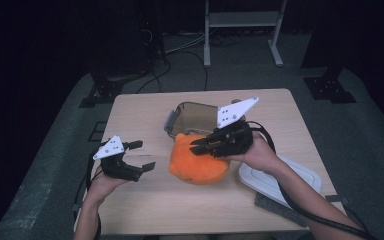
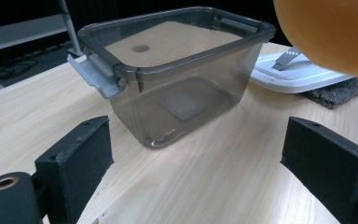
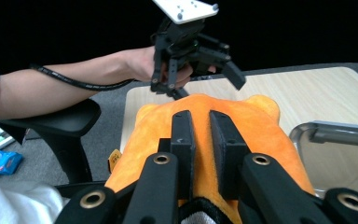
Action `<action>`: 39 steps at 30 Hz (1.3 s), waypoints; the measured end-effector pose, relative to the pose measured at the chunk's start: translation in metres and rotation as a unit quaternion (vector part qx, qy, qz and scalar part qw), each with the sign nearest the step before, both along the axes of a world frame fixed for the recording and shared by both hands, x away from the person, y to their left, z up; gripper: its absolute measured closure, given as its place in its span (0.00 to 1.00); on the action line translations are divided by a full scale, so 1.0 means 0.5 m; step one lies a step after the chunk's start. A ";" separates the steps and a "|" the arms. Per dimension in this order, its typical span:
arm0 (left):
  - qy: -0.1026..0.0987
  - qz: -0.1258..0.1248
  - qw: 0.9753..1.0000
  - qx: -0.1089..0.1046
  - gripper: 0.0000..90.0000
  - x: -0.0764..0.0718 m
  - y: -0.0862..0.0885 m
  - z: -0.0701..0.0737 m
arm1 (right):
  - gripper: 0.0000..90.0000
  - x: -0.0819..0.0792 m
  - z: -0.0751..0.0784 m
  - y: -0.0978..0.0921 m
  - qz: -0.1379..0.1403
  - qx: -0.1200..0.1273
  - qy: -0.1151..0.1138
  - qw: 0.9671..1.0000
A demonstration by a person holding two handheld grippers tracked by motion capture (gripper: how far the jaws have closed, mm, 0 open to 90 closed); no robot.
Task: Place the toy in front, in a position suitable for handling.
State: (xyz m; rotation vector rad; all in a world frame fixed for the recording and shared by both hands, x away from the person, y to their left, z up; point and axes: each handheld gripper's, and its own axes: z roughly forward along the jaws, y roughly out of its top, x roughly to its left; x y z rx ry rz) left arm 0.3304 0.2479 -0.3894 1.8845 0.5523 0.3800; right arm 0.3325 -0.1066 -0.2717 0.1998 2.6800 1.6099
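Note:
An orange plush toy (image 1: 197,162) hangs in front of the smoky clear plastic bin (image 1: 196,116), in the middle of the table. My right gripper (image 1: 196,146) is shut on the toy's top; its two jaws pinch the orange fabric (image 3: 261,135) with a thin fold between them (image 3: 201,119). The toy's underside (image 2: 331,32) looks raised off the table in the left gripper view. My left gripper (image 1: 144,155) stands open to the left of the toy with nothing in it. Its jaws are wide apart (image 2: 200,158) and face the empty bin (image 2: 177,79).
A white lid (image 1: 280,179) lies on a grey mat (image 1: 275,205) at the table's right front corner, also seen as the lid (image 2: 298,72) behind the bin. The bin has grey latch handles (image 2: 93,74). A black office chair (image 3: 51,121) stands beside the table.

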 end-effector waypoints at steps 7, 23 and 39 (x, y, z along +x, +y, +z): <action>0.002 0.000 1.000 -0.001 0.09 0.001 0.000 -0.002 | 0.89 0.027 0.028 -0.004 -0.014 0.000 -0.005 1.000; 0.000 -0.004 1.000 0.002 0.09 0.001 -0.006 -0.002 | 0.89 0.097 0.045 -0.024 -0.053 -0.002 -0.003 0.999; -0.002 -0.006 1.000 -0.002 0.09 0.001 -0.006 0.000 | 0.89 0.132 0.047 -0.028 -0.071 0.000 0.002 0.997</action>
